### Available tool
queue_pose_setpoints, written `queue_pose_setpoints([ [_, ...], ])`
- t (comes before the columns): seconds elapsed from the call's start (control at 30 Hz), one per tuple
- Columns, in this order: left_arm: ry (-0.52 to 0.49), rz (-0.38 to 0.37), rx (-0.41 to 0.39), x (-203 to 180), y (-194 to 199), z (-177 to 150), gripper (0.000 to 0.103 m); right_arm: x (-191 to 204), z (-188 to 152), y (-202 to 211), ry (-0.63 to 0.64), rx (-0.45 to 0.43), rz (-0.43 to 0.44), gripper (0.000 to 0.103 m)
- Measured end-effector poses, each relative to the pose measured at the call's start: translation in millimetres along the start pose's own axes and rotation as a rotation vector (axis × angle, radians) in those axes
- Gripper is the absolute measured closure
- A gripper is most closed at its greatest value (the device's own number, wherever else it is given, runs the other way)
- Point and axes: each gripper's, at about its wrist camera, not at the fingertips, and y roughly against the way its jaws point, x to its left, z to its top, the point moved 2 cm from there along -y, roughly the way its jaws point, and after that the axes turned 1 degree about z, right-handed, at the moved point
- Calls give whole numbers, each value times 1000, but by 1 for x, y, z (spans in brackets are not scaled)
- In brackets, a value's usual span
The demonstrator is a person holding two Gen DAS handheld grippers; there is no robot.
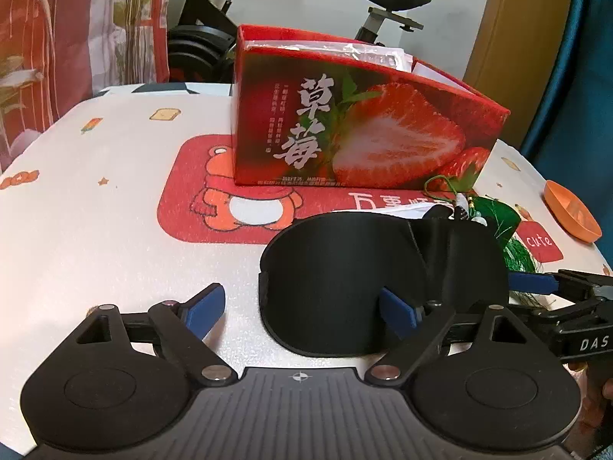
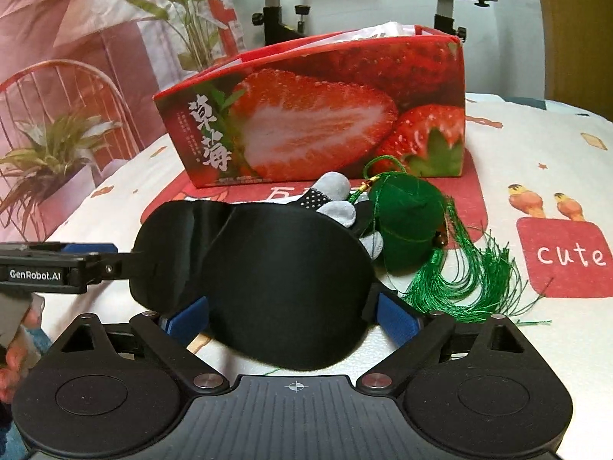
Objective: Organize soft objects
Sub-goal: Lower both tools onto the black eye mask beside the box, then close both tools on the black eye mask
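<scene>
The black sleep mask (image 2: 268, 280) lies on the near tablecloth (image 1: 95, 230), before the strawberry box (image 1: 345, 122). The right gripper (image 2: 293, 316) straddles its near lobe, jaws wide and not yet closed; the left gripper (image 1: 302, 312) is open too, gripping nothing. Close squarely on the padded lobe, clear of the green tassel (image 2: 459, 280).

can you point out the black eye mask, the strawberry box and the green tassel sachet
black eye mask (image 2: 283, 280), right wrist view, middle of its near lobe
strawberry box (image 2: 318, 130), right wrist view, printed front wall
green tassel sachet (image 2: 408, 218), right wrist view, its padded green body
</scene>
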Motion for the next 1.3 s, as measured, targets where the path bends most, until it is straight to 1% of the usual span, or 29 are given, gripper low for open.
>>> queue_pose_setpoints([
  [0.13,16,-9,14,2,-4,-2,17,-4,0,2,-23,-9,2,8],
  [0.27,28,-17,33,4,-8,-4,17,-5,0,2,-31,-11,10,7],
  [0.47,18,-16,26,3,-9,-4,17,-12,1,5,-71,-34,-12,7],
  [0.6,16,-12,25,2,-9,-4,17,-20,0,5,-116,-40,4,7],
  [0.7,18,-13,26,2,-9,-4,17,-19,0,5,-113,-38,17,17],
  [0.77,18,-13,26,2,-9,-4,17,-15,1,7,-103,-42,24,20],
  [0.87,19,-14,26,2,-9,-4,17,-10,4,12,-73,-63,18,27],
  [0.9,20,-14,26,2,-9,-4,17,-8,4,14,-65,-67,18,35],
  [0.93,19,-13,26,2,-9,-4,17,-7,5,15,-57,-70,18,44],
  [1.0,19,-14,27,2,-9,-4,17,-3,5,16,-31,-49,18,49],
  [1.13,19,-15,26,3,-9,-5,18,6,6,17,25,-35,8,53],
  [1.27,16,-13,27,2,-10,-5,18,9,6,17,61,-9,-30,56],
  [1.3,16,-13,27,3,-10,-5,18,9,6,17,60,-3,-34,59],
])
